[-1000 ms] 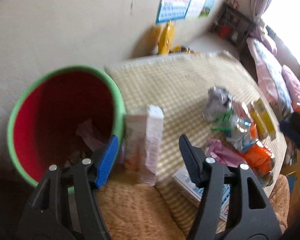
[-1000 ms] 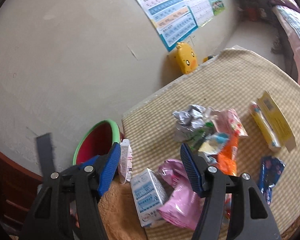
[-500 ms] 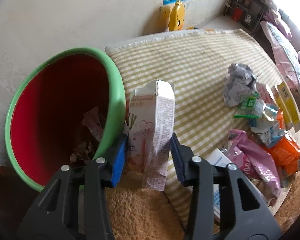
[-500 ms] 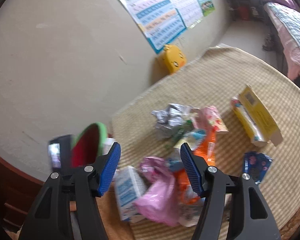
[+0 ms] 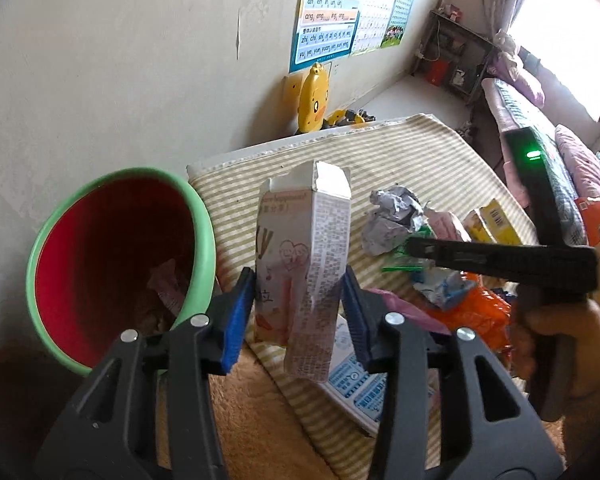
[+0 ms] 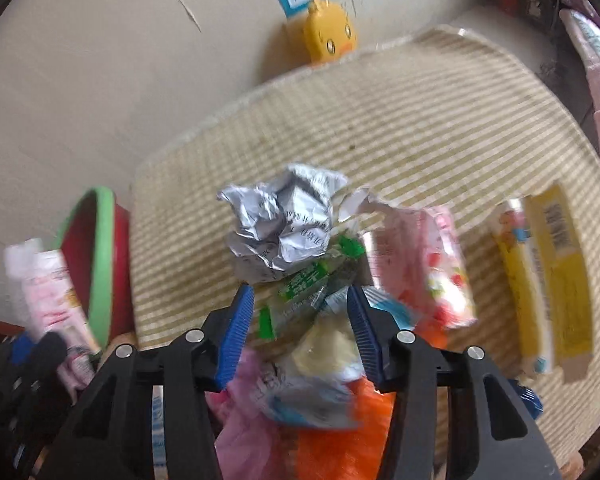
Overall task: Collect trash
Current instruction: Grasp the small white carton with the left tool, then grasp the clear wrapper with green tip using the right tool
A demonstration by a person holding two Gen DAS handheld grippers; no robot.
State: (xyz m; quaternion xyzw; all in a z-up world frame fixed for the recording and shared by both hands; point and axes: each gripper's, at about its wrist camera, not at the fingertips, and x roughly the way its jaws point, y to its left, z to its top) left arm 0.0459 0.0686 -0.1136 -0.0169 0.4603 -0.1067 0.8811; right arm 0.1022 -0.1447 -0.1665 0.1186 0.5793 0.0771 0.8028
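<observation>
My left gripper [image 5: 300, 304] is shut on a pink and white carton [image 5: 300, 264] and holds it upright above the mat, just right of the red bin with a green rim [image 5: 112, 256]. The carton [image 6: 52, 292] and bin [image 6: 100, 256] also show at the left of the right wrist view. My right gripper [image 6: 300, 316] is open and empty, low over a heap of wrappers: a crumpled silver wrapper [image 6: 284, 224], a green and clear wrapper [image 6: 304, 292], a pink packet [image 6: 428, 264] and an orange bag [image 6: 340, 440]. The right gripper [image 5: 416, 248] reaches in from the right in the left wrist view.
A yellow box [image 6: 548, 280] lies at the right of the striped mat [image 6: 380, 120]. A blue and white carton [image 5: 360, 392] lies under my left gripper. A yellow duck toy [image 6: 330, 36] stands by the wall. The bin holds some trash.
My left gripper closed on the carton and lifted it off the mat. My right gripper swung forward and down over the wrapper heap and stayed open.
</observation>
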